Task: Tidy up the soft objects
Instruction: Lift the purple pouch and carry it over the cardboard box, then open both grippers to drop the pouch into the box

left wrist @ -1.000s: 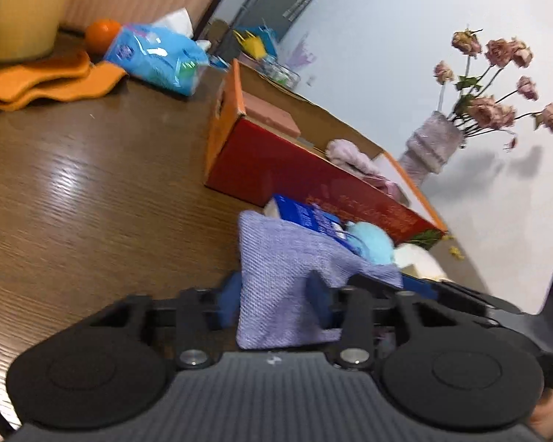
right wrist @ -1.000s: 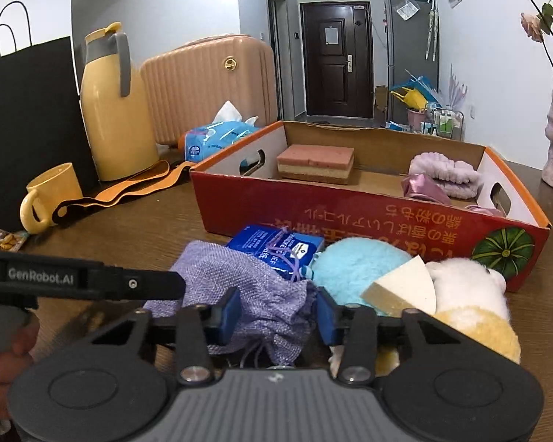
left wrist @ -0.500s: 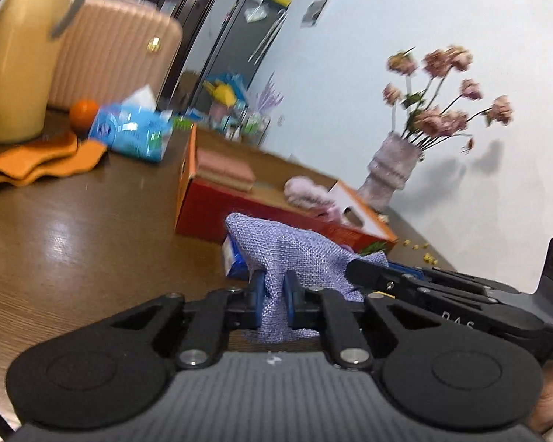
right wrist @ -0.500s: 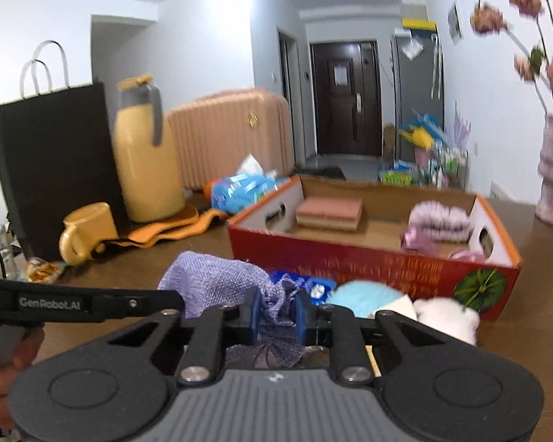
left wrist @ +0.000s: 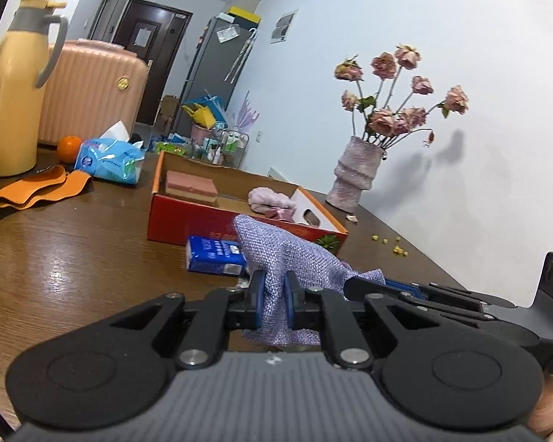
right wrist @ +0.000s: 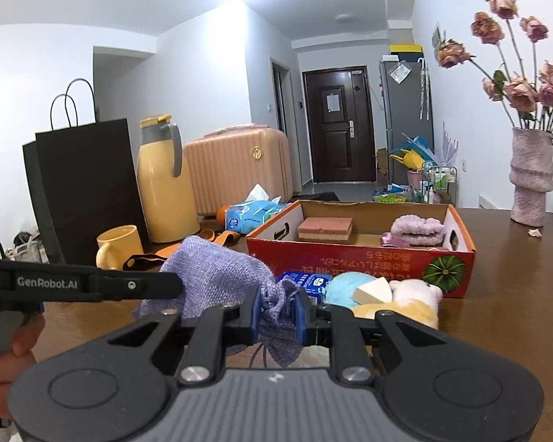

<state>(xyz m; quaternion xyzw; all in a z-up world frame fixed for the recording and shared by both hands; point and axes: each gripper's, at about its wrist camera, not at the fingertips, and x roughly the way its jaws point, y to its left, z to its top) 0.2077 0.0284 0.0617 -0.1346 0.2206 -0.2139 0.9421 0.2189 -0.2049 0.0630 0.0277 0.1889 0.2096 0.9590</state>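
1. Lilac woven drawstring pouch (left wrist: 287,254) is held clear of the dark wooden table (left wrist: 73,258) between both grippers, in front of the red cardboard box (left wrist: 188,221).
2. One flat edge of the cloth is pinched in the left gripper (left wrist: 274,296), whose blue pads are closed tight on it.
3. The gathered, frilled neck of the pouch is clamped by the right gripper (right wrist: 278,311), its jaws likewise shut on the fabric, with cloth bunched above and below the pads.
4. The lower end of the pouch is hidden behind the gripper bodies in both views, so its contents cannot be told.
5. A blue tissue packet (left wrist: 214,256) is partly covered by the hanging cloth.
6. Behind the right gripper, a light blue round puff (right wrist: 344,287), a cream wedge sponge (right wrist: 374,291) and a white-and-yellow plush toy (right wrist: 413,300) are cut off by the jaws.
7. A hand (right wrist: 3,361) is seen only in part at the left edge of the right wrist view.
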